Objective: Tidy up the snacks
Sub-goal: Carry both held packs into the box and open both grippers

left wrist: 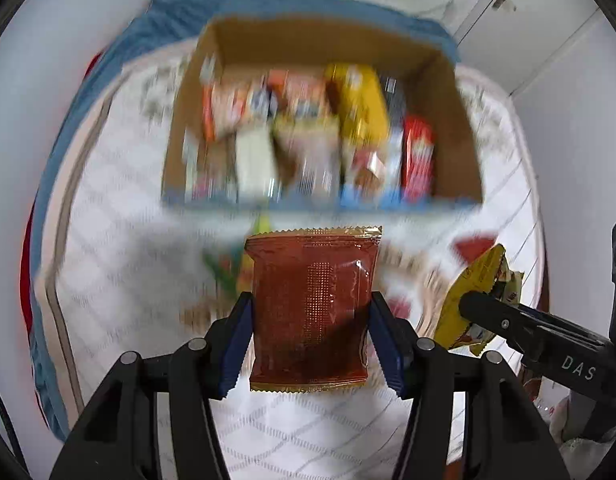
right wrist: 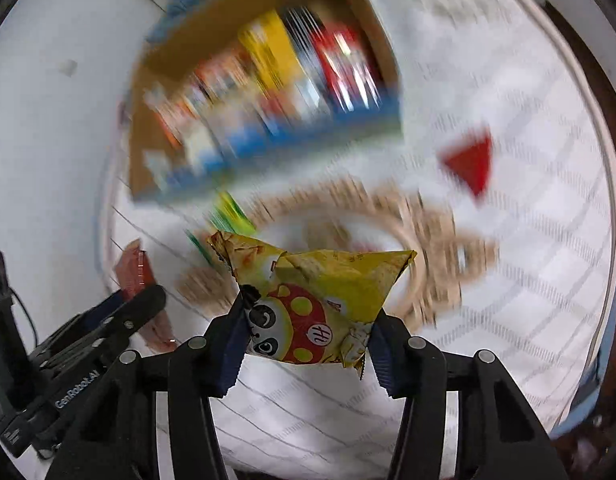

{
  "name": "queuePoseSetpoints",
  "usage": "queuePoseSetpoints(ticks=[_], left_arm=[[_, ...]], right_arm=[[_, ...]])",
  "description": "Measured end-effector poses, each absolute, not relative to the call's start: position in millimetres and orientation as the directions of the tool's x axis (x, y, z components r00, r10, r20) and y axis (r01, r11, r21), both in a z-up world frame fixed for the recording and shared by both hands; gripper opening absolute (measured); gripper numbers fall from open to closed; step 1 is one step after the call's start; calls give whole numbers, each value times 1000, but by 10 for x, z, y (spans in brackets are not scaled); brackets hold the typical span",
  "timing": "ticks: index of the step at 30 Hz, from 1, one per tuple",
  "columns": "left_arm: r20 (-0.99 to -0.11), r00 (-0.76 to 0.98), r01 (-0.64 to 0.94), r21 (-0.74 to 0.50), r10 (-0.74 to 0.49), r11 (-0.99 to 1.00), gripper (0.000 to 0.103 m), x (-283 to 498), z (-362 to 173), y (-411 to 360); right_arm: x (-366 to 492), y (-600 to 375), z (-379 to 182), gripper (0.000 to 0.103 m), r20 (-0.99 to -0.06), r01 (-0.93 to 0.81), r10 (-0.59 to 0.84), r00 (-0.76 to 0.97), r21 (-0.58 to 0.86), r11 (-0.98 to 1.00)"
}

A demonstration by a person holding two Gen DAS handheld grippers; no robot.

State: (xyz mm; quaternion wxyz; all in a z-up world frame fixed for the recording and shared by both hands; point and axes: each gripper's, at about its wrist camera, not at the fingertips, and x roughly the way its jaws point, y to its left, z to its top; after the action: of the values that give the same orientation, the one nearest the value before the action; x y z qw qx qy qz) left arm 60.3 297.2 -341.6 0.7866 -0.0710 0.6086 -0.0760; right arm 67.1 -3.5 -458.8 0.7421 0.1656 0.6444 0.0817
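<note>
Left claw [left wrist: 311, 320]: blue pads clamped on both side edges of a flat red-brown snack packet [left wrist: 311, 308] with gold crimped ends, held clear above the bed [left wrist: 108, 240]. Jaws stood partly closed, no wider than the packet.

Right claw [right wrist: 306, 334]: pads pressed on the lower part of a crumpled yellow snack bag [right wrist: 323, 280] printed with a panda face and a red spotted cap; bag held off the bed, its top corners spread wide.

Cardboard box [left wrist: 319, 44]: open-topped, sat on the white quilted bed cover beyond both claws, packed with blurred snack packs in orange, yellow, red and white.

Loose items on the cover: a green packet [right wrist: 228, 212] near the box front; a red triangular packet [right wrist: 471, 164] further right.
</note>
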Motion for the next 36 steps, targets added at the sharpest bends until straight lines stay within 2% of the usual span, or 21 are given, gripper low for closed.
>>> queuePoseSetpoints(ticks=[3,7,11,22,23,25,26,27,30,36], left_arm=[[-937,286,49,-195,-201,980,54,1124,-3263,3013],[-939,303,50,-154,-162,987,54,1873,-3269,3076],[-952,275,48,-125,-133,991,54,2581,-3523,3124],[-972,217,38,-81,-87,996,54,3292,-3994,3223],[-973,212,10,-89,-89,996,54,3352,-4049,3262],[-975,199,-7,-99,-96,995,59,3412,-4105,3291],[-975,200,-10,-104,-100,994,65,3440,-4129,3301],[-974,206,-12,-100,-95,995,71,3448,-4130,3302],[-968,223,-7,-121,-116,993,83,3440,-4106,3296],[-962,242,6,-130,-128,991,83,3318,-4039,3254]], right_arm=[[1225,6,-4285,56,-924,53,318,212,336,940],[1983,102,-4236,56,-936,38,269,228,285,958],[2663,222,-4427,56,-960,31,191,205,202,979],[3533,307,-4978,57,-987,37,81,138,87,996],[3578,295,-5038,58,-990,48,69,125,75,996],[3616,288,-5095,72,-992,50,44,120,50,998],[3618,283,-5099,94,-991,51,41,131,48,998],[3616,280,-5104,100,-990,49,40,135,47,998],[3628,277,-5158,100,-991,40,41,126,46,998],[3563,263,-5189,100,-990,42,37,138,43,998]])
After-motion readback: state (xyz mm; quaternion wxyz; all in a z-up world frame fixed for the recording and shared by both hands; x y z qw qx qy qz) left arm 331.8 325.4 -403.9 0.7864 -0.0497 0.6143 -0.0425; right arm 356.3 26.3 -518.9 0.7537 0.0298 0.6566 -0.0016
